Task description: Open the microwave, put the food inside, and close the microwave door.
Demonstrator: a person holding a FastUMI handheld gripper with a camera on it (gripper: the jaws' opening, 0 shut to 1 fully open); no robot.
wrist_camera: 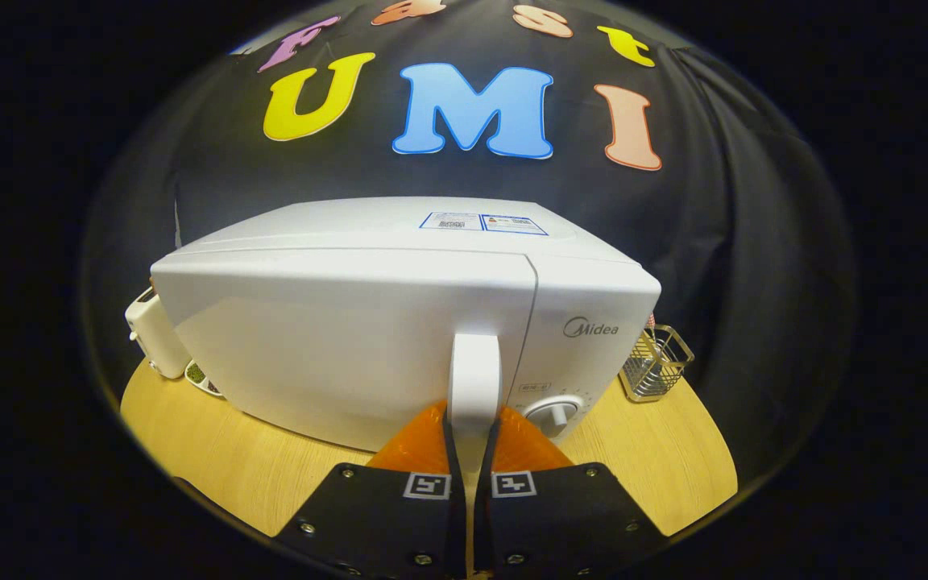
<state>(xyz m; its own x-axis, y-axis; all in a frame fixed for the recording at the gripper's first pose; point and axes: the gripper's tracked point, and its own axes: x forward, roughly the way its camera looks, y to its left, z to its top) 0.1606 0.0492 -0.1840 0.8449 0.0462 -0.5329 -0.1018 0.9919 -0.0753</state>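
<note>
A white microwave (351, 322) stands on the wooden table (657, 459) right in front of me. Its door looks flush with the body. The white upright door handle (474, 370) runs down between my fingers, and my gripper (474, 423) is shut on its lower part, one finger pressing each side. To the right of the handle is the control panel with a round dial (554, 415). A small dish with green food (200, 376) peeks out by the microwave's left corner, mostly hidden behind it.
A white appliance (151, 332) stands at the microwave's left side, beside the dish. A wire basket (657, 362) sits on the table to the microwave's right. The black cloth wall hangs close behind everything.
</note>
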